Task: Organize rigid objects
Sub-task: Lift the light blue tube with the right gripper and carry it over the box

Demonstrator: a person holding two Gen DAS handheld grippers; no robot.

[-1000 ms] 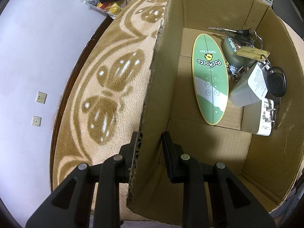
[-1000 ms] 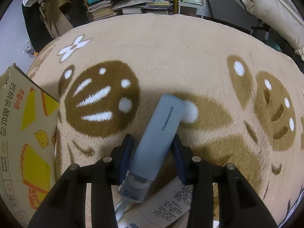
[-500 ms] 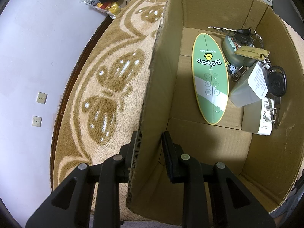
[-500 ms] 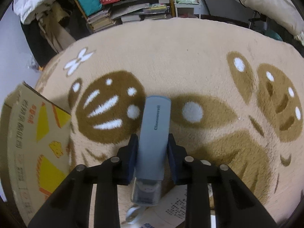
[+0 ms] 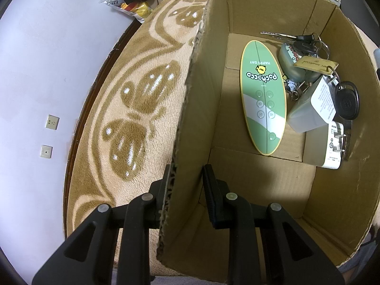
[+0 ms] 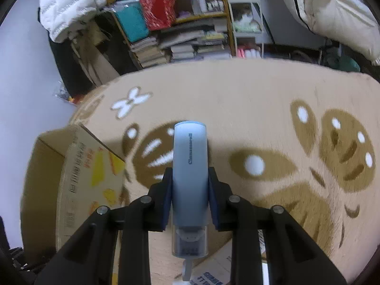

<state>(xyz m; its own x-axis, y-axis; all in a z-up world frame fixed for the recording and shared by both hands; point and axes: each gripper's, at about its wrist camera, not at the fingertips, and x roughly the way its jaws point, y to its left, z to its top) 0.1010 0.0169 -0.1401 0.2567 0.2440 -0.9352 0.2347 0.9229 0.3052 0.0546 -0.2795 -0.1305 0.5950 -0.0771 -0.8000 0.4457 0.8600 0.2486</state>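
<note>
Left gripper (image 5: pixel 187 185) has its jaws straddling the cardboard box wall (image 5: pixel 190 118). Right gripper (image 6: pixel 189 187) is clamped tight on the blue case (image 6: pixel 189 166), lifted off the carpet.

A beige rug (image 6: pixel 249 99) patterned in brown is spread across the floor. A pale wall (image 5: pixel 35 71) with two outlets (image 5: pixel 52 121) is seen beside it. Cluttered wooden shelves (image 6: pixel 190 21) are stacked with books beyond its far edge.

right gripper (image 6: pixel 189 185) clamped on pale blue Cinnamoroll case (image 6: pixel 189 166), lifted above rug (image 6: pixel 249 118); cardboard box (image 6: pixel 78 178) near rug's left edge.
</note>
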